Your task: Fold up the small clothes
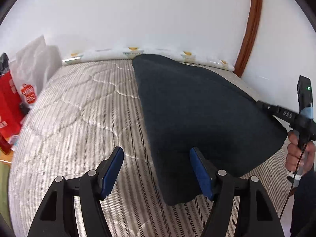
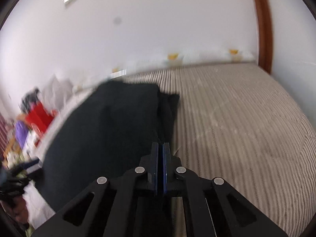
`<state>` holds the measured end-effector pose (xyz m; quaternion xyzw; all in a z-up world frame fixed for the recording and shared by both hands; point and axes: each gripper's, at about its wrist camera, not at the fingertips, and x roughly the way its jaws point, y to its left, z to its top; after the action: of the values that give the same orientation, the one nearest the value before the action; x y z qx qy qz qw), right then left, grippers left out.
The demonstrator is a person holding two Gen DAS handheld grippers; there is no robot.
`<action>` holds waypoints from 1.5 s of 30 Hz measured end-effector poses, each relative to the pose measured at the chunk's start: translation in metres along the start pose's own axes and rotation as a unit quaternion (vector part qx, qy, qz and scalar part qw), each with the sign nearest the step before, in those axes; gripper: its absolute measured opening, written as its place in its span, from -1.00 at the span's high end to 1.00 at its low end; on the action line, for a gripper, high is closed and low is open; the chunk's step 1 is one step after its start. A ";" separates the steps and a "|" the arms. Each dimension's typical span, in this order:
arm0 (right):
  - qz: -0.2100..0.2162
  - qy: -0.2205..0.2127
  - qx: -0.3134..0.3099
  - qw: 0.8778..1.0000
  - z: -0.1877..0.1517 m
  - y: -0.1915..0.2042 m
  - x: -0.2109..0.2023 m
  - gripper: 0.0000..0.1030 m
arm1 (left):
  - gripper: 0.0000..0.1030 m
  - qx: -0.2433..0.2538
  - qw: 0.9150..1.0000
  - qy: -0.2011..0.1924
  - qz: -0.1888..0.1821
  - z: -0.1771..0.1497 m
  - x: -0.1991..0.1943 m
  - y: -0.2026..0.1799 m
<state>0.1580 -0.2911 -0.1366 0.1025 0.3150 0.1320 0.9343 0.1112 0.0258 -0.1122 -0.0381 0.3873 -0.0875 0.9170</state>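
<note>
A dark navy garment [image 1: 197, 114] lies spread on the striped mattress [image 1: 83, 102] of a bed, occupying the centre and right of the left wrist view, with its far edge close to the white patterned bedding [image 1: 158, 52] along the wall and its near corner reaching down to the lower centre of the frame. The left gripper [image 1: 156, 169] fills the lower part of that view; its jaws stand spread, the left blue pad over bare mattress and the right blue pad over the near part of the garment, with nothing pinched between them. Whether the right pad touches the cloth cannot be told. At the right edge of the same view the right gripper [image 1: 258, 103] reaches in from the side to the garment's right edge, carried by a hand [image 1: 298, 154] at the lower right. In the right wrist view the right gripper [image 2: 161, 148] sits at lower centre with its jaws pressed together; the garment [image 2: 110, 130] extends from the jaw tips toward the upper left, with a folded layer visible along its right side. Whether a fold of cloth is caught between the pads cannot be told, as the frame is blurred. A red bag [image 1: 7, 106] and a white plastic bag [image 1: 33, 69] stand at the left edge beside the bed. A brown wooden frame [image 1: 250, 25] curves up the white wall at the upper right.
</note>
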 end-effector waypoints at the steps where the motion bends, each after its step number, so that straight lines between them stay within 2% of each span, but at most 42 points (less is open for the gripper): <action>1: 0.016 -0.001 0.025 1.000 0.000 -0.008 -0.003 0.95 | -0.33 -0.001 1.000 0.003 -0.003 0.000 0.001 0.002; 3: 0.024 0.020 0.046 0.998 -0.003 -0.013 0.002 0.95 | -0.33 -0.005 1.000 0.004 -0.012 0.001 0.000 0.004; 8: -0.036 0.033 -0.018 0.999 0.006 0.008 -0.003 0.92 | -0.31 -0.011 1.000 0.002 -0.013 0.014 -0.003 0.013; 11: -0.043 0.040 -0.039 0.997 0.025 0.015 -0.004 0.86 | -0.31 -0.010 1.000 0.002 -0.008 0.023 0.000 0.016; 14: -0.043 0.055 -0.051 0.996 0.043 0.023 0.009 0.59 | -0.31 -0.015 1.000 0.006 -0.010 0.034 0.008 0.019; 15: -0.043 0.064 -0.054 0.996 0.050 0.025 0.017 0.40 | -0.31 -0.014 1.000 0.009 -0.010 0.038 0.011 0.019; 16: -0.038 0.071 -0.055 0.995 0.057 0.028 0.025 0.31 | -0.31 -0.011 1.000 0.010 -0.007 0.042 0.013 0.018; 19: -0.032 0.084 -0.056 0.994 0.073 0.032 0.047 0.27 | -0.31 -0.002 1.000 0.010 0.002 0.051 0.022 0.016; 21: -0.031 0.096 -0.056 0.993 0.082 0.034 0.066 0.26 | -0.31 -0.001 1.000 0.013 0.002 0.054 0.027 0.016; 23: -0.050 0.116 -0.052 0.991 0.089 0.032 0.088 0.26 | -0.31 -0.001 1.000 0.016 -0.006 0.056 0.033 0.016; 29: -0.018 0.136 -0.003 0.991 0.104 0.018 0.135 0.30 | -0.31 0.019 1.000 0.008 -0.009 0.062 0.045 0.010; 30: -0.017 0.140 -0.002 0.990 0.105 0.019 0.140 0.63 | -0.31 0.023 1.000 0.009 -0.007 0.063 0.048 0.009; 31: -0.002 0.144 -0.007 0.990 0.106 0.020 0.142 0.85 | -0.31 0.023 1.000 0.010 -0.006 0.063 0.050 0.008; 32: 0.001 0.134 -0.012 0.991 0.109 0.020 0.138 0.85 | -0.31 0.022 1.000 0.010 -0.008 0.064 0.050 0.008; 34: 0.001 0.089 -0.019 0.996 0.118 0.014 0.117 0.87 | -0.31 0.018 1.000 0.012 -0.019 0.065 0.049 0.010; 36: 0.006 0.086 -0.005 0.996 0.120 0.001 0.111 0.87 | -0.31 0.018 0.999 0.013 -0.030 0.064 0.049 0.011; 39: 0.008 0.129 0.017 0.991 0.113 -0.009 0.132 0.83 | -0.31 0.019 0.999 0.014 -0.027 0.064 0.051 0.010; 41: 0.000 0.136 0.012 0.991 0.110 -0.007 0.133 0.75 | -0.31 0.016 0.999 0.014 -0.025 0.063 0.050 0.011; 45: -0.001 0.115 0.020 0.993 0.106 -0.008 0.102 0.34 | -0.31 0.011 1.000 0.010 -0.024 0.057 0.045 0.013</action>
<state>0.3027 -0.2786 -0.1135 0.1051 0.4227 0.1362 0.8898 0.1845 0.0306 -0.1055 -0.0361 0.3945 -0.1140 0.9111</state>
